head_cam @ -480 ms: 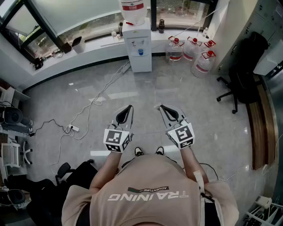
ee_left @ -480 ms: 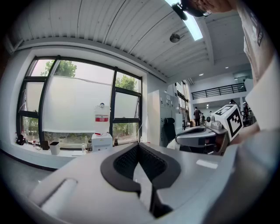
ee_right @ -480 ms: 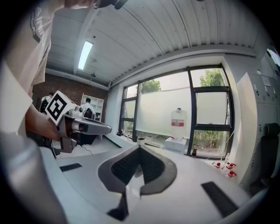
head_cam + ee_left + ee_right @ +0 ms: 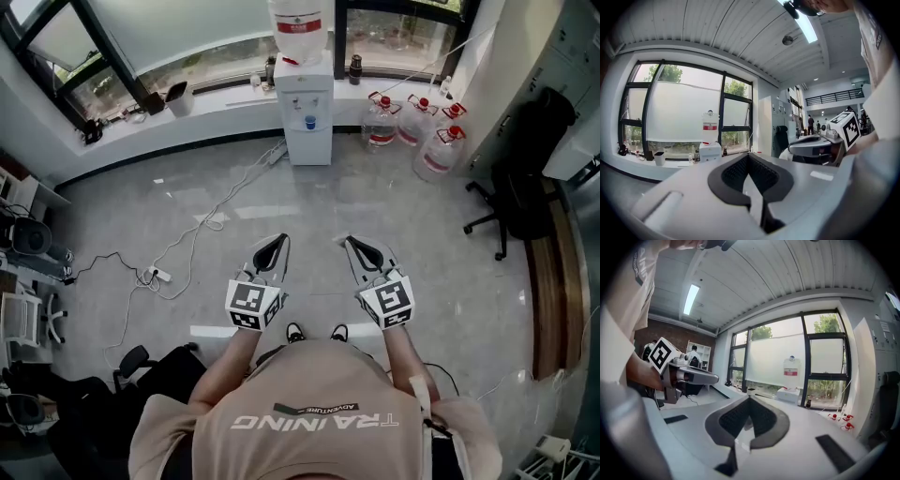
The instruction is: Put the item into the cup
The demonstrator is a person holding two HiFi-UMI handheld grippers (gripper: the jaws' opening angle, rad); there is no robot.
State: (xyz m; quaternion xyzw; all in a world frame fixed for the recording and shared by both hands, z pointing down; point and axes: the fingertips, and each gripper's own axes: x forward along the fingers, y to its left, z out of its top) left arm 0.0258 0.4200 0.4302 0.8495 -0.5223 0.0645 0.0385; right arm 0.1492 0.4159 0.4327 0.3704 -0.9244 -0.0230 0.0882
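Out in front of the person's chest, the left gripper (image 4: pixel 278 241) and right gripper (image 4: pixel 348 241) point forward side by side, apart, each clenched on nothing. Against half a second ago, both sit slightly lower in the head view. Bare floor (image 4: pixel 187 187) runs ahead to the water dispenser (image 4: pixel 307 117); where cup and item are cannot be told

The grey left gripper (image 4: pixel 749 163), its black-padded jaws pressed together on nothing, faced a white water dispenser (image 4: pixel 711 150) below tall dark-framed windows (image 4: pixel 679 115).
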